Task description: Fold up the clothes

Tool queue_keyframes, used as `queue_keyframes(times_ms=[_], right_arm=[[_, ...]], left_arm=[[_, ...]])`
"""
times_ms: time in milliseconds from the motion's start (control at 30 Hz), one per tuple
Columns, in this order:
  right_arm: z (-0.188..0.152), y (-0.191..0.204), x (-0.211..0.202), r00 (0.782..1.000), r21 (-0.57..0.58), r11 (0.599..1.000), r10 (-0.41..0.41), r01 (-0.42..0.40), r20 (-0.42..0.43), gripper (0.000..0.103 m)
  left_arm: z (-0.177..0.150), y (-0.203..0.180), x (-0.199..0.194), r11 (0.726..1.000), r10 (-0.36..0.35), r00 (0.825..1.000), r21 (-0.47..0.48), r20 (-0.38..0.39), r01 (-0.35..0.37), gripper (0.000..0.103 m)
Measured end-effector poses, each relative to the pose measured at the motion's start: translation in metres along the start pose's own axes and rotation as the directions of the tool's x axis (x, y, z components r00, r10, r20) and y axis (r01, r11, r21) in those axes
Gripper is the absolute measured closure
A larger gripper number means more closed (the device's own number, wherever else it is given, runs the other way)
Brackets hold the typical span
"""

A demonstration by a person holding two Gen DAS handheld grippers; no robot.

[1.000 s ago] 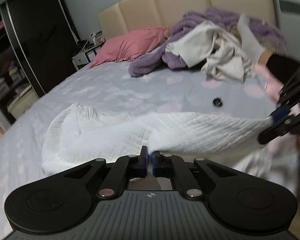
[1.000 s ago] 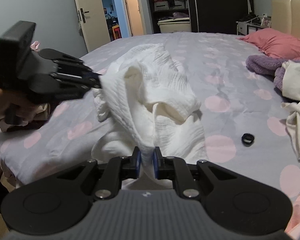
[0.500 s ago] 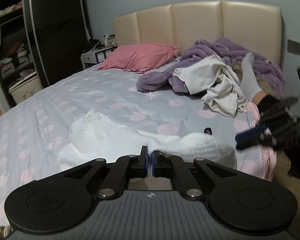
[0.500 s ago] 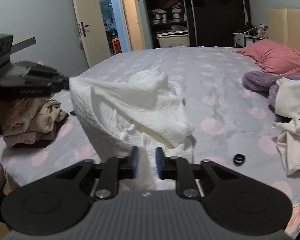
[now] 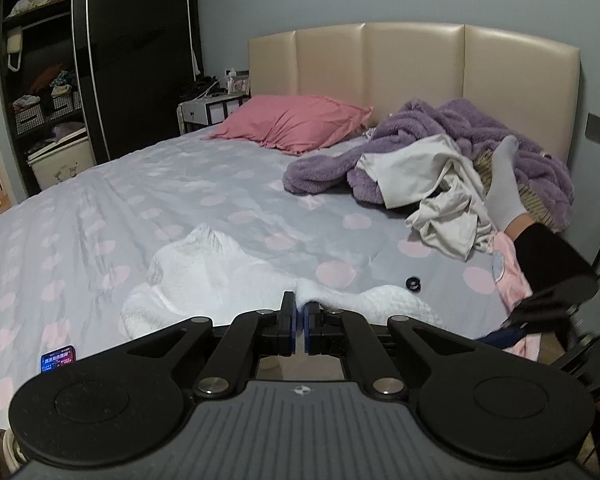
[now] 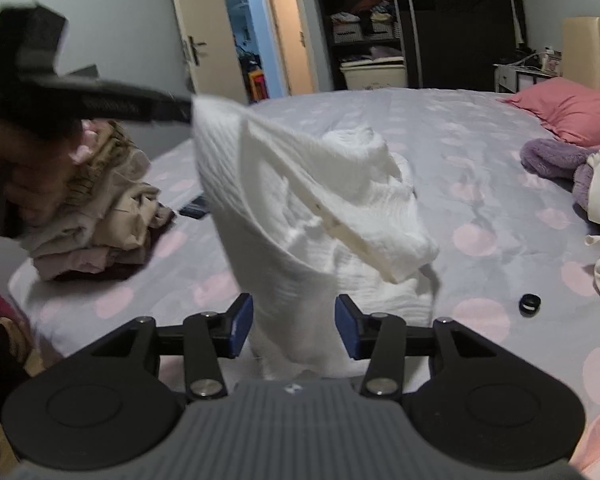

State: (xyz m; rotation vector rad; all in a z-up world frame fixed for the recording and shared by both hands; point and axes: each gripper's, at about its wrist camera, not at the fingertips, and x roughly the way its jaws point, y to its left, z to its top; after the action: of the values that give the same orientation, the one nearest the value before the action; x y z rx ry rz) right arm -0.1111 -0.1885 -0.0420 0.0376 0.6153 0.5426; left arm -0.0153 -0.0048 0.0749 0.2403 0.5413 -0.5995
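A white textured garment (image 6: 300,216) hangs from one lifted corner, and its lower part lies bunched on the grey spotted bed (image 6: 480,152). My left gripper (image 5: 299,312) is shut on that corner. In the right wrist view the left gripper (image 6: 182,110) is a blurred black shape at the upper left, level with the garment's top edge. My right gripper (image 6: 294,324) stands open, and the cloth hangs loose between its blue pads (image 6: 242,322). From the left wrist view, the garment (image 5: 220,276) trails over the bed, with the right gripper (image 5: 520,320) a dark blur at the right edge.
A stack of folded clothes (image 6: 96,232) sits at the bed's near corner. Unfolded purple and beige clothes (image 5: 440,152) lie by the headboard beside a pink pillow (image 5: 292,122). A socked foot (image 5: 504,184) rests there. A black ring (image 6: 529,305) and a phone (image 5: 58,357) lie on the bed.
My right gripper has opened and let go of the white garment. The left gripper has lifted its corner higher, so the cloth now hangs from it alone.
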Motion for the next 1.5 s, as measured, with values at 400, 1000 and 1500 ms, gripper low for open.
queue_keyframes(times_ms=[400, 1000, 1500], right_arm=[[0.006, 0.023, 0.018, 1.000, -0.004, 1.000, 0.017, -0.017, -0.024, 0.090], [0.037, -0.013, -0.058, 0.981, 0.007, 0.990, -0.141, 0.142, 0.132, 0.097], [0.152, -0.017, -0.112, 0.921, -0.111, 0.963, -0.195, 0.245, 0.338, 0.097]], left_arm=[[0.003, -0.003, -0.009, 1.000, -0.025, 1.000, -0.014, 0.014, 0.025, 0.102], [0.020, -0.031, -0.038, 0.987, -0.155, 0.983, 0.058, 0.102, 0.149, 0.102], [0.068, -0.014, -0.058, 0.990, -0.134, 0.972, 0.060, 0.191, 0.125, 0.101]])
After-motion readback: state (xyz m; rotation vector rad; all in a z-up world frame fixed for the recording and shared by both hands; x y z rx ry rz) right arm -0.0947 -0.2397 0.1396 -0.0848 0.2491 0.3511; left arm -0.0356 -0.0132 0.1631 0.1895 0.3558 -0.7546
